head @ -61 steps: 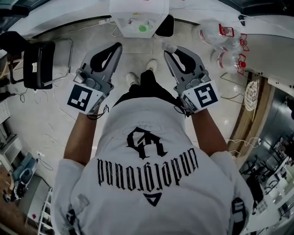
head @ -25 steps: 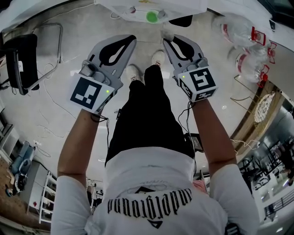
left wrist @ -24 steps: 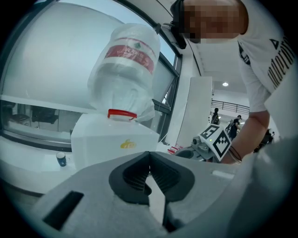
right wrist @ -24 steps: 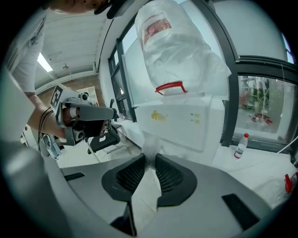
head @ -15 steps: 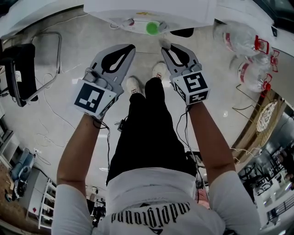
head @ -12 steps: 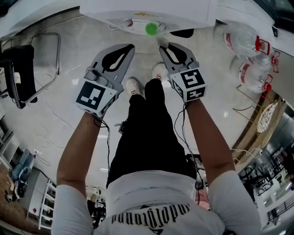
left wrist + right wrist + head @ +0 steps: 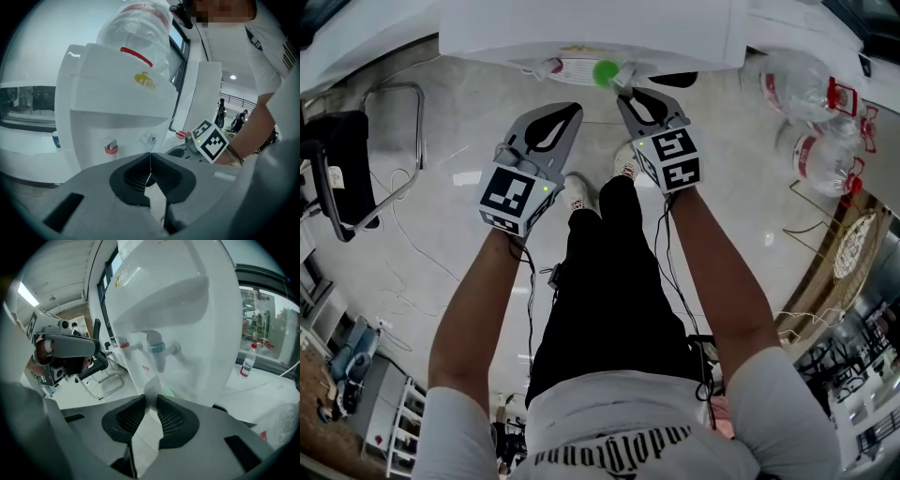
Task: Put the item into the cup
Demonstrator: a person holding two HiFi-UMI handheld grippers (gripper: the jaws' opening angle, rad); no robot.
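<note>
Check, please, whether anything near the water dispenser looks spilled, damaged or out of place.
No spill or damage shows. Only two large clear water bottles sit loose on the floor, right of the dispenser.

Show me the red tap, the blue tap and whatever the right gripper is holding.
red tap (image 7: 110,149), left gripper view: on its red collar.
blue tap (image 7: 157,348), right gripper view: on its blue collar.
pale item (image 7: 152,389), right gripper view: on the part showing above the jaws.

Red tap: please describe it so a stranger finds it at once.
Look at the tall white water dispenser with a bottle on top. Two taps sit under its front ledge; the red tap is the left one, beside the blue tap.
</note>
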